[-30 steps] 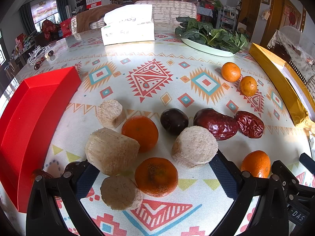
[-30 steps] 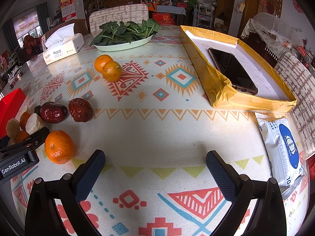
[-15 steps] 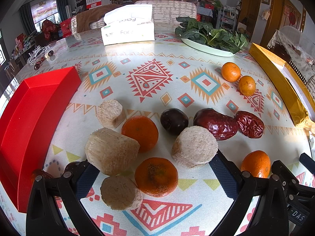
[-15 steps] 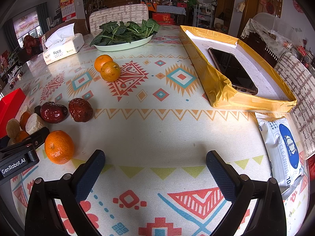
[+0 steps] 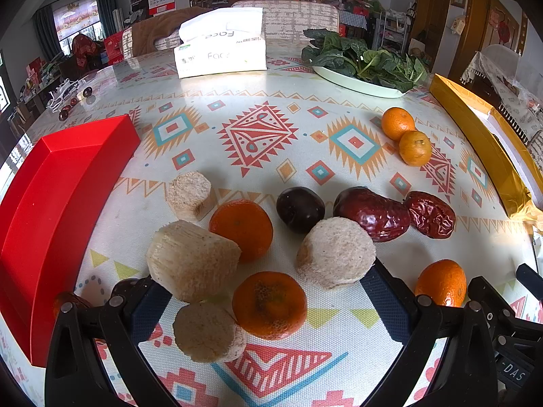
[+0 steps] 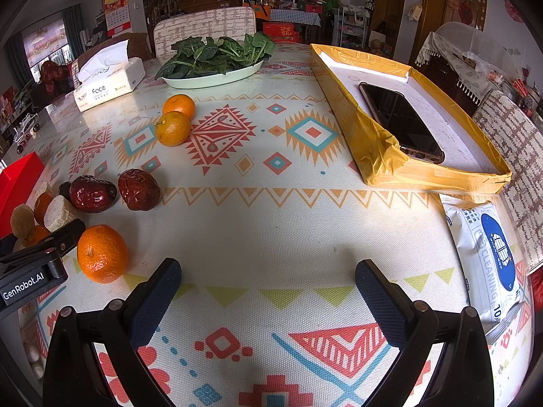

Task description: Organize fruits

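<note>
I see the patterned woven tablecloth (image 6: 271, 224) filling both wrist views, cream with orange, red and teal diamonds. On my right side sits the long shallow yellow-taped box (image 6: 380, 156) with a dark smartphone (image 6: 400, 122) lying inside it, and on my left the glossy red plastic tray (image 5: 51, 203) runs along the cloth's edge. At the far side stand a white tissue pack (image 5: 220, 54) and a pale oval plate of dark green spinach leaves (image 5: 363, 64); a white-and-blue cleaning wipes packet (image 6: 485, 257) lies near the box's near corner. My left gripper (image 5: 264, 302) is spread wide, low over the fruit cluster, with a small orange mandarin (image 5: 269, 305) and a pale fibrous sugarcane chunk (image 5: 207, 332) sitting between its fingers, neither pinched. Just beyond lie two more cane chunks (image 5: 193, 264), another mandarin (image 5: 242, 229), a dark round plum (image 5: 300, 208) and two wrinkled red jujubes (image 5: 373, 213), packed close together. A lone mandarin (image 6: 101, 254) rests just beside the left gripper's right finger, and a pair of mandarins (image 6: 174, 118) touch each other further out. My right gripper (image 6: 268, 291) is spread over bare cloth, holding nothing.
</note>
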Available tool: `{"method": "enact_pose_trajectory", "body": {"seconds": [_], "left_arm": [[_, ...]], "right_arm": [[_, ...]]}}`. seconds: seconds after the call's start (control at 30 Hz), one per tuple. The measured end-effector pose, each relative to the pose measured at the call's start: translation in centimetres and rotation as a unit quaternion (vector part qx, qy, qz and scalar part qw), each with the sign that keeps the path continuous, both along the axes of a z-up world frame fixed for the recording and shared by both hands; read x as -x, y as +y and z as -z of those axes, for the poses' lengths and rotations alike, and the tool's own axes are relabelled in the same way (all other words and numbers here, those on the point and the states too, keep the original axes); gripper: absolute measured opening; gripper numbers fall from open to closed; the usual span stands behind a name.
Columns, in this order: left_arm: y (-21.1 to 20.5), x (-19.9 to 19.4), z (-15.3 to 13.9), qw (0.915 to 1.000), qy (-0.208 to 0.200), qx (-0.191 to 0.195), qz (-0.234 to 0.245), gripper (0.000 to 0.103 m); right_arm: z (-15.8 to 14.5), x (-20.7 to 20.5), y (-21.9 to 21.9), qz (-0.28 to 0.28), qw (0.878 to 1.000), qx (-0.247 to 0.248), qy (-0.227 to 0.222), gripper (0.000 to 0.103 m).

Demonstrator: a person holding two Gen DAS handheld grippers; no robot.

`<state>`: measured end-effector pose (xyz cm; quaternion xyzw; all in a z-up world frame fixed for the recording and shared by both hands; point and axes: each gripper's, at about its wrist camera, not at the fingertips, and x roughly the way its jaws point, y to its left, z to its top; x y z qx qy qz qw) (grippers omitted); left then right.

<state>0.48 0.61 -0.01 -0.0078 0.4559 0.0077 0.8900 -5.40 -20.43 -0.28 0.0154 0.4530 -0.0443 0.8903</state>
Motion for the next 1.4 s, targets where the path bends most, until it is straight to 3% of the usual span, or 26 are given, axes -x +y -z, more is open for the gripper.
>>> {"method": "enact_pose_trajectory", "body": {"seconds": [0.17,0.6,0.67,0.7,0.8,1.07,1.17,1.23,1.33,1.4], "left_arm": [[0.0,0.1,0.0,1.0000,0.002,0.001,0.003,0.103],[-0.2,1.0,-0.1,0.9968,0.031,0.001,0.074,0.103],[0.4,1.5,-0.6,0.9955,0.030,0.027,0.086,0.099],[0.8,1.8,-0.9,0.9948,0.027,0.041,0.089,0.094],[2.9,3.1,-3.2,0.9921,-0.009,0.068,0.105,0.092],[11.2,4.7,-11.7,0.9834,-0.149,-0.008,0.103,0.092],[12.9,4.1,-11.6,0.9839,-0.145,0.017,0.103,0.092],[13.8,3.9,-10.3,0.9877,-0.124,0.038,0.087,0.092],[13.5,5.3,-8.8,0.9860,-0.124,0.073,0.085,0.092],[12.5,6.3,-8.1,0.9834,-0.125,0.089,0.097,0.082]], "right_arm": [[0.0,0.0,0.1,0.000,1.000,0.000,0.000,0.103],[0.0,0.8,0.1,0.002,1.000,-0.005,0.024,0.103],[0.0,0.7,0.1,0.002,1.000,-0.005,0.026,0.103],[0.1,0.7,0.0,0.002,1.000,-0.005,0.027,0.103],[0.0,0.7,0.0,0.000,1.000,-0.004,0.029,0.103],[0.0,0.9,-0.1,-0.017,0.999,-0.003,0.028,0.103],[-0.3,1.4,0.1,-0.020,1.000,-0.015,0.018,0.097],[-0.8,2.1,0.6,-0.035,0.999,-0.040,0.002,0.087],[-2.0,3.0,2.3,-0.072,0.995,-0.061,-0.030,0.081],[-2.7,3.3,3.2,-0.098,0.992,-0.071,-0.043,0.080]]}}
